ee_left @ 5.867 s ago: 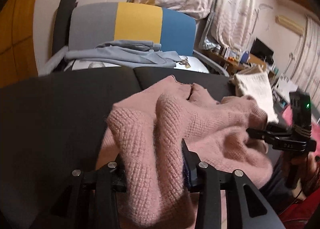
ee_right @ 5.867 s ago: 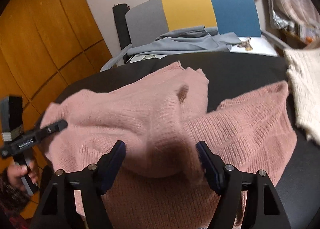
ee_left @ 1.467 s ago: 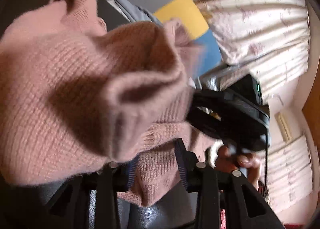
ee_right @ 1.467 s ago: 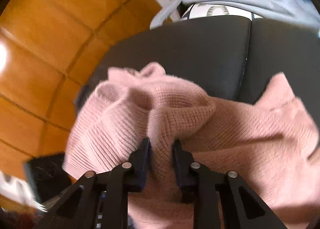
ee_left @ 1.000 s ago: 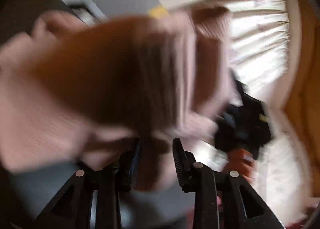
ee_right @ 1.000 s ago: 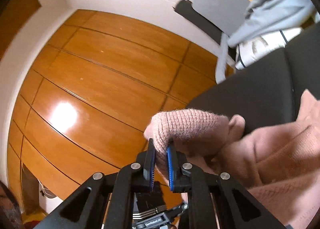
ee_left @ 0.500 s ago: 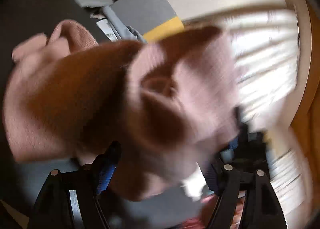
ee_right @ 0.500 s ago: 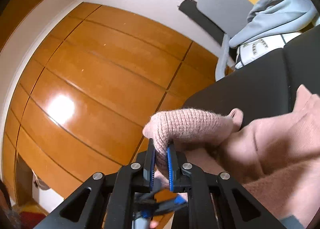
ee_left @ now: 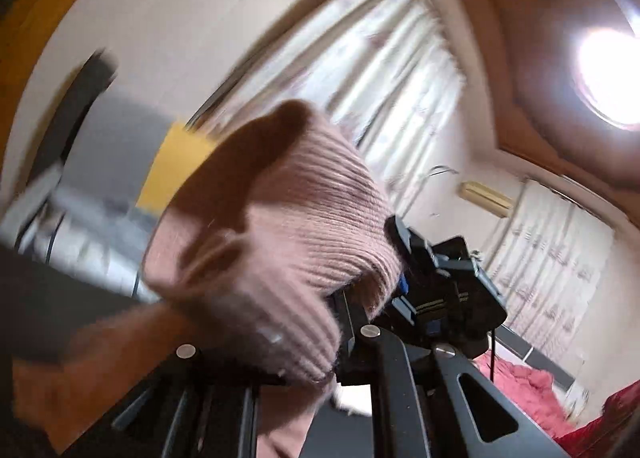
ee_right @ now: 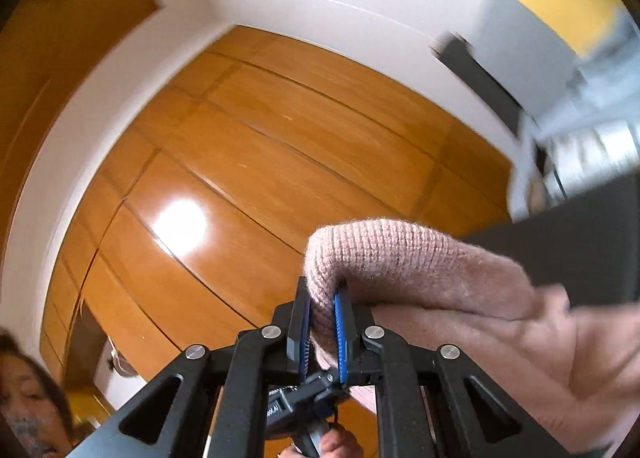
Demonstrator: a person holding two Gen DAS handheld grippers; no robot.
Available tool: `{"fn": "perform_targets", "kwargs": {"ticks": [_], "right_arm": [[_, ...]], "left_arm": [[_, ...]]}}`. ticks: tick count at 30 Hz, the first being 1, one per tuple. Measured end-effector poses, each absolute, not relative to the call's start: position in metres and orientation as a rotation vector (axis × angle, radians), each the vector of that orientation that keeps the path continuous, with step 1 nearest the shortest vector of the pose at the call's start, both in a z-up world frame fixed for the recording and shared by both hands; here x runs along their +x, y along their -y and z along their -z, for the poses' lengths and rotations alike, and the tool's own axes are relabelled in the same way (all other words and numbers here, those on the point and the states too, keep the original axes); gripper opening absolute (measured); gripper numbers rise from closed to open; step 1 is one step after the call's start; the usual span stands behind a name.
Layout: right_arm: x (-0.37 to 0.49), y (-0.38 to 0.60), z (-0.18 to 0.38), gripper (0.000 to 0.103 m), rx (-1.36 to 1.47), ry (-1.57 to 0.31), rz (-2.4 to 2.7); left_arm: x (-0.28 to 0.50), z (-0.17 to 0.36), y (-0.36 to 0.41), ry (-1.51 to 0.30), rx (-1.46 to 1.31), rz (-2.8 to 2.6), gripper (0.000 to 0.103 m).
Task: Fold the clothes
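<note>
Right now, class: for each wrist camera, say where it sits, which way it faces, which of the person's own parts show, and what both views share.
Left wrist: sits behind the left claw, tilted up toward curtains and ceiling light; the right claw shows.
Right wrist: sits behind the right claw, facing wood panelling; the person's face shows.
Shared: the pink knit sweater.

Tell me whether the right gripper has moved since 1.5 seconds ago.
Yes. The right gripper, shut on the pink sweater, has swung up and left: the black cushion it faced has slid to the right edge.
</note>
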State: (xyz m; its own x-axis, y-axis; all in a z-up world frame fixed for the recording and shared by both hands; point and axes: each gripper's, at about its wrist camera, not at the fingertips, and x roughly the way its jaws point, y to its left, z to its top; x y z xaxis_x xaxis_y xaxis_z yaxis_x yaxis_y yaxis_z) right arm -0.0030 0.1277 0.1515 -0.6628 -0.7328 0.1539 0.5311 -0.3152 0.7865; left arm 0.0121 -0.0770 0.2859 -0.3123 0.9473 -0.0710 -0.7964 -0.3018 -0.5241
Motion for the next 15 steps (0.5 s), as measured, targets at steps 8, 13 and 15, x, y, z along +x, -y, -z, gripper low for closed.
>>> {"fn": "perform_targets", "kwargs": {"ticks": [8,13,15], "right_arm": [[0.036,-0.138,-0.279,0.011,0.009,0.925,2.187],[0.061,-0.138,-0.321,0.011,-0.090,0.890,2.255],[0.072,-0.138,-0.336,0.011,-0.130,0.867,2.272]], "left_arm": [[0.005,-0.417,0.050,0.442,-0.277,-1.781,0.011],[-0.006,-0.448,0.063,0.505,-0.233,-1.728,0.009],[-0.008,-0.468,0.070,0.524,-0.183,-1.710,0.009]]}}
